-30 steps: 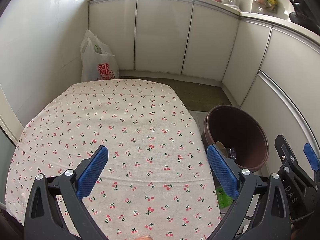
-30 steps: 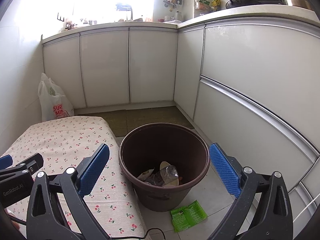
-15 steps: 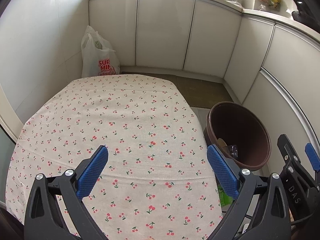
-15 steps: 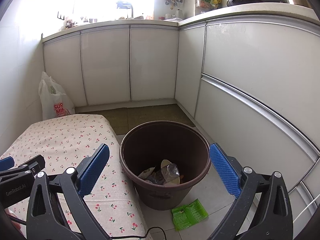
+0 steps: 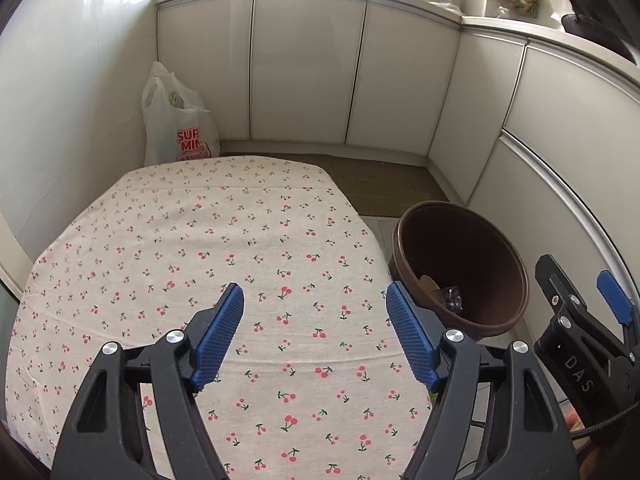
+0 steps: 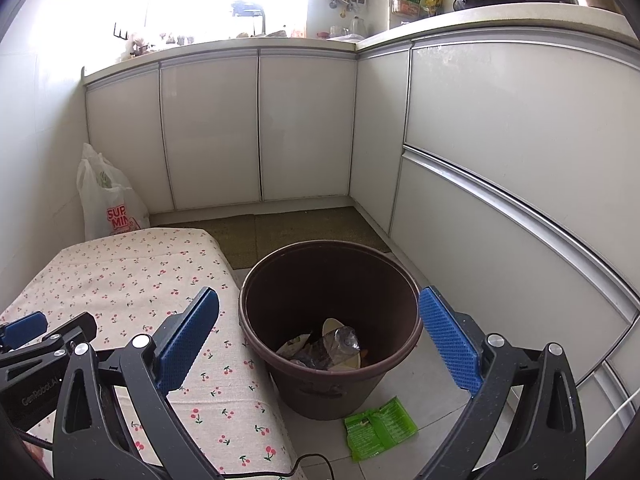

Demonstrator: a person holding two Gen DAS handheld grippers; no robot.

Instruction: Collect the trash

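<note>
Left wrist view first: the left gripper (image 5: pixel 314 334) hangs over a table with a cherry cloth (image 5: pixel 200 248). Its two blue pads are apart and are closing in. Nothing is between them, only the cloth below. To the right of the table, down on the floor, stands a brown bin (image 5: pixel 464 272). Some trash sits at the bottom of it, but from here it is too small to tell what it is. The right gripper (image 5: pixel 580 320) pokes in at the right edge, near the bin. A white plastic bag (image 5: pixel 176 124) with red letters leans in the corner behind the table, by the white cupboards (image 5: pixel 304 68).

Right wrist view next: the right gripper (image 6: pixel 318 340) points at the brown bin (image 6: pixel 332 384). Its blue pads are spread wide, one on each side of the bin in the picture, and they hold nothing. Inside the bin lie a clear plastic bottle (image 6: pixel 336 346) and some paper scraps (image 6: pixel 296 344). A green wrapper (image 6: pixel 380 426) lies flat on the floor tiles, just in front of the bin and outside it. The cherry cloth table (image 6: pixel 120 280) is to the left, touching or nearly touching the bin's side. The left gripper (image 6: pixel 28 336) shows at the left edge above the cloth. The white bag (image 6: pixel 108 200) stands behind the table.
</note>
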